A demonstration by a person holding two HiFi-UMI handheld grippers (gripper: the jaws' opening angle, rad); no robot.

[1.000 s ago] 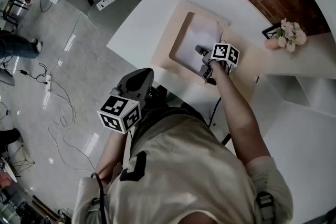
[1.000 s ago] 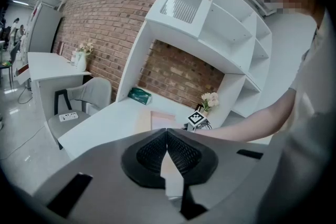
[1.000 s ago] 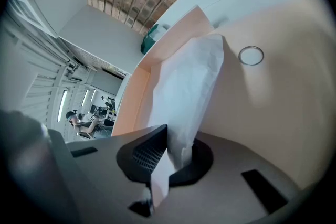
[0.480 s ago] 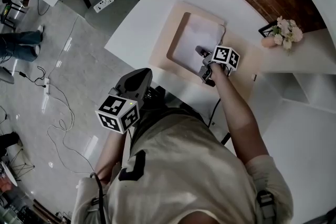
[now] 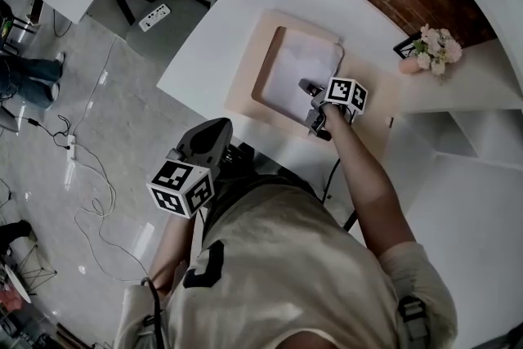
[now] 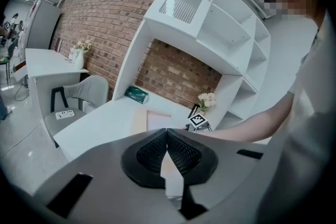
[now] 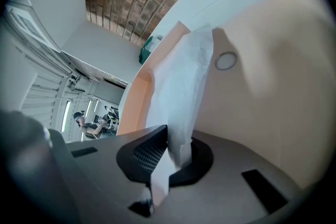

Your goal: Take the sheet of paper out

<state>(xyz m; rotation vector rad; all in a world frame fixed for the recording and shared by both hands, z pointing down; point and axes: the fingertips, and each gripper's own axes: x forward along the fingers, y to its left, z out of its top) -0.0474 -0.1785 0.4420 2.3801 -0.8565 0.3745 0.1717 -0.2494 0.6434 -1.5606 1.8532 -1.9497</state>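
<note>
The lift-out is under way: the right hand-held gripper (image 5: pixel 310 87) has its jaws pinched down on the sheet of paper (image 5: pixel 298 65), with the thin white edge running right between the pads in the right gripper view (image 7: pixel 168 144). The sheet (image 7: pixel 185 73) sits in the recess of a shallow beige tray (image 5: pixel 245 90) on the white surface (image 5: pixel 204 45), and the grip is at the sheet's five o'clock corner, nearest the person. From the jaws the paper rises and buckles, so that corner looks raised off the tray floor while the far part at eleven o'clock seems to lie flat – how much of it is free cannot be told.

The left hand-held gripper (image 5: pixel 214 133) hangs close to the body at seven o'clock from the tray, well apart from it; its jaws are together with nothing in them (image 6: pixel 167 136).

By my reading, grasping is done and withdrawal is the step in hand. The next move calls for raising the pinched corner up and back toward six o'clock, clearing the tray's rim – smoothly, since a single thin sheet may tear or slip from the pads.
</note>
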